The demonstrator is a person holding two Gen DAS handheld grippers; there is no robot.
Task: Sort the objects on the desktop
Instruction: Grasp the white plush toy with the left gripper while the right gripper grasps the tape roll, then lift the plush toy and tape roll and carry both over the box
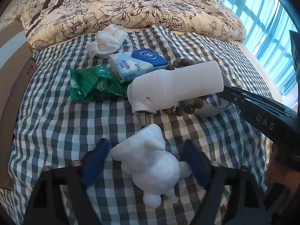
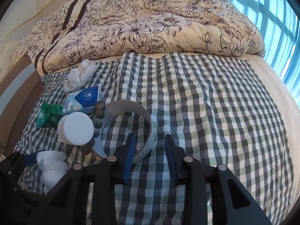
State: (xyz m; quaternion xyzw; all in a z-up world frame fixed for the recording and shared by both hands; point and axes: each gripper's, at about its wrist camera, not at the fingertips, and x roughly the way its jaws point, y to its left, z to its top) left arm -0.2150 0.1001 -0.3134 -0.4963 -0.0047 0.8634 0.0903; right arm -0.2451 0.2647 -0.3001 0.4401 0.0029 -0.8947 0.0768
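We're over a bed, not a bench: a green, grey and white checked cloth point(image 2: 206, 103) is spread flat across it, a cream floral quilt point(image 2: 150, 28) is heaped along the far edge, and bright blue-lit window bars point(image 2: 277, 28) fill the right side of the room. A brown cardboard box point(image 1: 13, 86) stands against the bed on the left, cut off by the frame. The clutter sits in one knot on the cloth: a crumpled white tissue point(image 1: 106, 41) farthest back, a blue and white tissue pack point(image 1: 138, 63) just in front of it, a crinkled green foil packet point(image 1: 93, 84) beside that, and a white plastic plug-in device point(image 1: 174, 86) lying on its side across a string of dark round wooden beads point(image 1: 185, 108). The left tongs point(image 1: 146, 161) are spread, their blue pads on either side of a fluffy white plush toy point(image 1: 151, 168) lying on the cloth; the pads don't visibly press into it. The right tongs point(image 2: 150, 150) are partly closed over the near rim of a white tape-like ring point(image 2: 131, 127) lying flat by the beads, one pad inside the hoop and one outside, a gap showing, so no firm pinch. The ring is mostly hidden behind the device in the left view, and the beads are only partly visible in both. Print on the packets is too small to read.
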